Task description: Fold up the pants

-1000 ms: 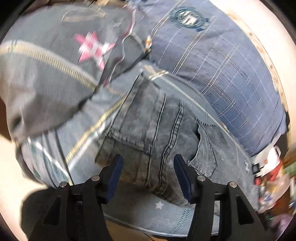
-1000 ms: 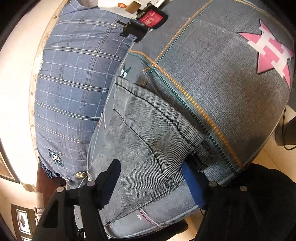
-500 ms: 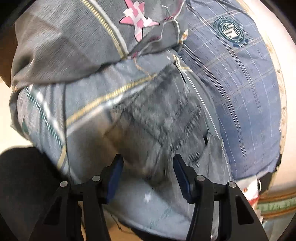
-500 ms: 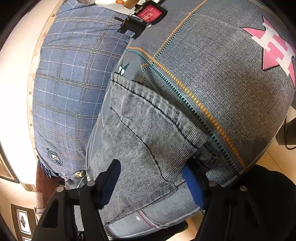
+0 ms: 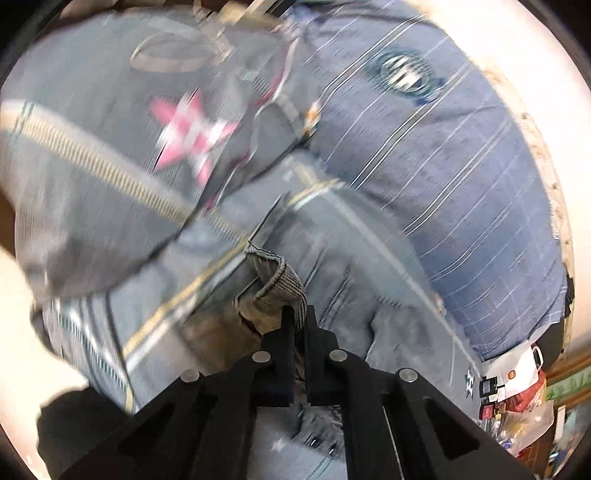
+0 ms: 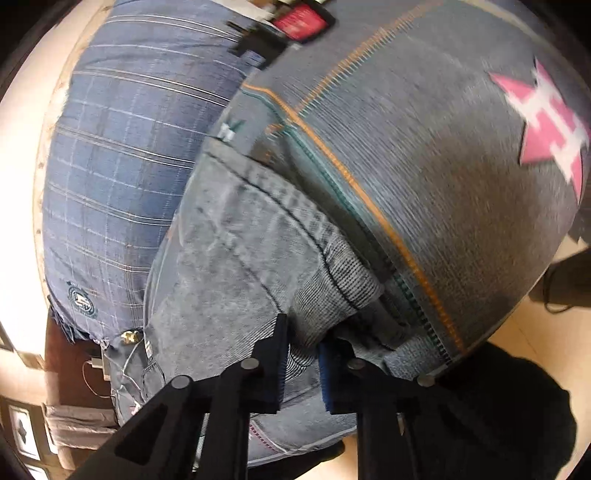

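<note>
The grey washed denim pants (image 5: pixel 351 295) lie on a bed, blurred in the left wrist view. My left gripper (image 5: pixel 297 315) is closing its jaws, and the pads press on a raised fold of the pants' stitched edge (image 5: pixel 275 273). In the right wrist view the pants (image 6: pixel 240 240) spread over the bed's near corner. My right gripper (image 6: pixel 303 339) is also closing, with a bunch of the hemmed denim edge (image 6: pixel 343 273) pinched between its pads.
A grey bed cover with a pink star (image 5: pixel 192 136) (image 6: pixel 546 122) lies under the pants. A blue checked pillow (image 5: pixel 461 166) (image 6: pixel 122 147) sits beside them. Bags and clutter (image 5: pixel 517 376) stand past the bed's end. A red item (image 6: pixel 301 20) lies at the far edge.
Both grippers went from wide open over the denim to closed on it. The left one has pinched up a fold of the edge and lifted it a little.
</note>
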### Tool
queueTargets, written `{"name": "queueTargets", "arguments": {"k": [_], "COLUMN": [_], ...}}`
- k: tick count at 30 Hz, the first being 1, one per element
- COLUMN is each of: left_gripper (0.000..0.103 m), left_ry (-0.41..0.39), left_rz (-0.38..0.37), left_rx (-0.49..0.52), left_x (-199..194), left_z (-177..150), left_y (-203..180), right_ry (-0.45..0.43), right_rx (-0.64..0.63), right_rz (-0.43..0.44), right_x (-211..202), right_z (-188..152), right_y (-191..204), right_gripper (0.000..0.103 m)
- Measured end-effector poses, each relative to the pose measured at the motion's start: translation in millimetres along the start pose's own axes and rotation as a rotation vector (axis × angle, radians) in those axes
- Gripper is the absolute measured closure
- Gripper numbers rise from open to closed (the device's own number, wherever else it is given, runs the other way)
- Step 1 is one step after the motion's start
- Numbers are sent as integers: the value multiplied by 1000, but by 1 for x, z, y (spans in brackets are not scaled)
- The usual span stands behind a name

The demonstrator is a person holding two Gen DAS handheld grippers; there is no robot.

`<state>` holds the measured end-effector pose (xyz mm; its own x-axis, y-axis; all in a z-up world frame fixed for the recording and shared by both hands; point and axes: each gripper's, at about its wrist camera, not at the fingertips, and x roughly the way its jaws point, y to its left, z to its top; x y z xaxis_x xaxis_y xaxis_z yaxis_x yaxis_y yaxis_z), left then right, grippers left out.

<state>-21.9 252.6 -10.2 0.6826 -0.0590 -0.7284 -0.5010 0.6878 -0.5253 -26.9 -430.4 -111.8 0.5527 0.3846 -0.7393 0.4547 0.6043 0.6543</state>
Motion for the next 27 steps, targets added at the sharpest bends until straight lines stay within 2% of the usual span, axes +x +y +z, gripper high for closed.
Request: {"name": "queueTargets", "arguments": {"k": [2,4,7,9,10,11,12,13,14,15,17,19,21,23,25,27], "left_gripper": [100,100,99,99,97,91,87,76,70,68,63,63,63,63,63,63], "left_ry": [-34,-36,27,73,104,115,95,80,72,52,-6,-69,-103,-95,-62,-22], "left_rz": [1,20,77,124,131,135,129,128,127,119,125,136,126,84,43,35], "left_rx": [19,27,37,27,28,22,13,20,23,19,35,73,141,204,274,343], "left_x": [-6,-4,22,43,50,51,46,39,34,24,2,-18,-26,-22,-7,18], "left_z": [4,3,-8,-15,-17,-18,-17,-16,-15,-13,-12,-9,-9,-12,-19,-28], "left_y": [-2,7,26,40,43,45,47,46,45,45,41,29,8,-11,-32,-48], "right_ry": [-29,-51,-42,-5,23,20,5,-3,-18,-27,-65,-114,-131,-110,-46,11], "right_rx": [-33,-61,-56,-49,-35,-35,-55,-74,-91,-102,-131,-147,-217,-276,-306,-319], "right_rz": [15,32,10,-48,-57,-50,-58,-73,-72,-79,-102,-103,-71,-13,65,118], "right_x": [-11,-20,-19,-4,3,5,1,-4,-14,-20,-41,-58,-63,-54,-32,-7], "right_z": [0,-6,-19,-25,-25,-26,-26,-26,-27,-27,-28,-27,-23,-18,-11,-1], "right_y": [12,22,15,0,-6,-8,-6,-2,4,7,16,25,48,67,85,97], "right_gripper": [90,90,90,87,84,83,79,64,43,39,39,39,39,39,39,39]}}
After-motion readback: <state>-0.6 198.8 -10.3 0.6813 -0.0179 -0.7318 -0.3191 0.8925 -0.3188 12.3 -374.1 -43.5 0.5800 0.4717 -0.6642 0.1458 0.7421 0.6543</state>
